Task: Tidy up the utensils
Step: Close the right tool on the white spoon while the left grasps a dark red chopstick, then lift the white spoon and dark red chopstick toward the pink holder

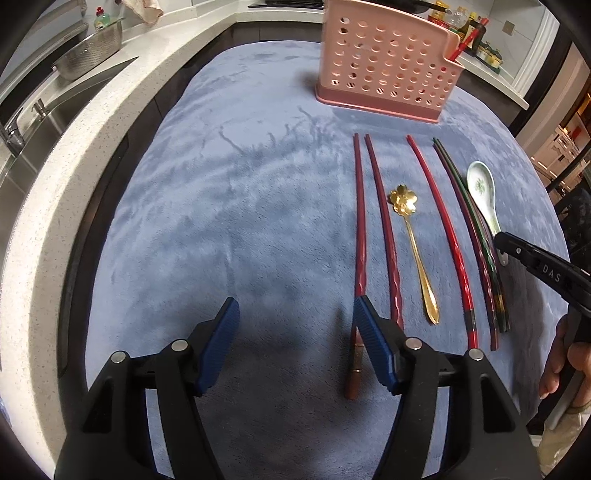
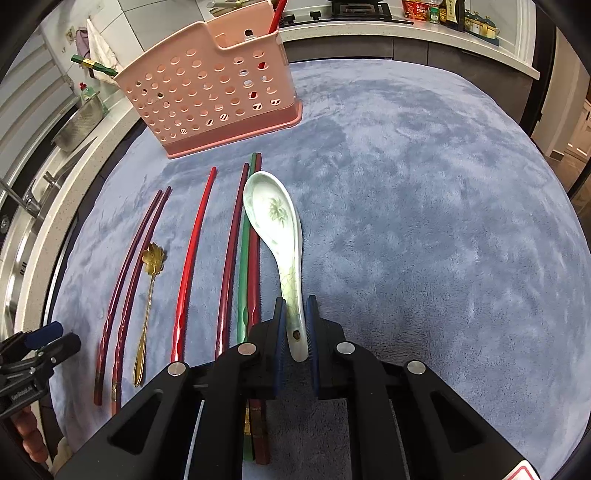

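Observation:
A pink perforated utensil holder [image 1: 388, 62] [image 2: 210, 96] stands at the far side of a blue cloth, with a red chopstick [image 2: 275, 16] inside. Several chopsticks lie in a row: two dark red [image 1: 360, 221] [image 2: 125, 280], one bright red [image 1: 439, 236] [image 2: 190, 258], and a dark red and green bundle [image 1: 476, 243] [image 2: 245, 251]. A gold flower spoon [image 1: 413, 240] [image 2: 149, 288] lies between them. My right gripper [image 2: 295, 317] is shut on the handle of a white ceramic spoon [image 2: 275, 221] [image 1: 482, 192]. My left gripper [image 1: 293, 321] is open above bare cloth, left of the chopsticks.
The blue cloth [image 1: 240, 203] covers the table. A white counter [image 1: 74, 155] with a sink, tap and metal colander [image 1: 92, 51] runs along the left. Bottles [image 2: 443, 11] and a stove stand on the far counter.

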Tool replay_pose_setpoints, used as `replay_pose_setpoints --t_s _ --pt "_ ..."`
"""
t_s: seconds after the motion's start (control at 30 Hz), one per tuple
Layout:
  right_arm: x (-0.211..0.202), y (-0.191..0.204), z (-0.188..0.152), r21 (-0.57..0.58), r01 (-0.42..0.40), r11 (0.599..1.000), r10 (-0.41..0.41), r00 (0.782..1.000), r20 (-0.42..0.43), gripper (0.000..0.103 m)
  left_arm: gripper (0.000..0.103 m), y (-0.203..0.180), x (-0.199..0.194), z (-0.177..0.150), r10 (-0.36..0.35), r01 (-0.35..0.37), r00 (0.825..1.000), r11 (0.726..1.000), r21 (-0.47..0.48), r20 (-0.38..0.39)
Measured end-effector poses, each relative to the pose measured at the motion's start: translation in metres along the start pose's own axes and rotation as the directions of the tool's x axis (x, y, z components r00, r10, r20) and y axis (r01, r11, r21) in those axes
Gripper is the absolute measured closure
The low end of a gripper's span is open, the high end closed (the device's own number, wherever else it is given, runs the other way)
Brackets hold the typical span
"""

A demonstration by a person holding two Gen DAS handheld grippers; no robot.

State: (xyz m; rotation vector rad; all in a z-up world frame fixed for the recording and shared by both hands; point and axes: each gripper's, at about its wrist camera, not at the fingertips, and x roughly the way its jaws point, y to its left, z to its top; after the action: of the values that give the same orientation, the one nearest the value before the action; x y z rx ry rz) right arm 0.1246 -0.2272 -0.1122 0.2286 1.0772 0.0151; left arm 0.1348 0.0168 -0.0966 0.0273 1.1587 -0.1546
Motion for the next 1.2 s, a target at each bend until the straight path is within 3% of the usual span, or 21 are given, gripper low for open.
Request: replay_pose_setpoints --t_s 0.3,0.57,0.97,1.2 --pt "-0.007 0.001 -0.004 0.000 0.010 1.000 -0.010 1.000 0.011 0.098 0.042 -0.012 0.005 -0.005 -0.023 0.024 0.999 0.999 0.037 -0.028" --pt "-0.015 0.000 -0.008 0.011 0.008 1.000 -0.008 1.000 0.027 0.098 0.056 -0.011 0.020 -0.011 -0.062 0.064 0.993 0.998 0.023 -0.098" --pt "-0.013 -0.003 -0.019 0.018 0.004 1.000 -0.004 1.000 0.005 0.098 0.060 -0.011 0.026 -0.016 -0.068 0.071 0.992 0.997 0.026 -0.103" --pt "-0.008 -0.001 -0.020 0.022 -0.009 1.000 0.009 1.000 -0.012 0.093 0.064 -0.011 0.025 -0.017 -0.073 0.076 0.992 0.997 0.027 -0.105"
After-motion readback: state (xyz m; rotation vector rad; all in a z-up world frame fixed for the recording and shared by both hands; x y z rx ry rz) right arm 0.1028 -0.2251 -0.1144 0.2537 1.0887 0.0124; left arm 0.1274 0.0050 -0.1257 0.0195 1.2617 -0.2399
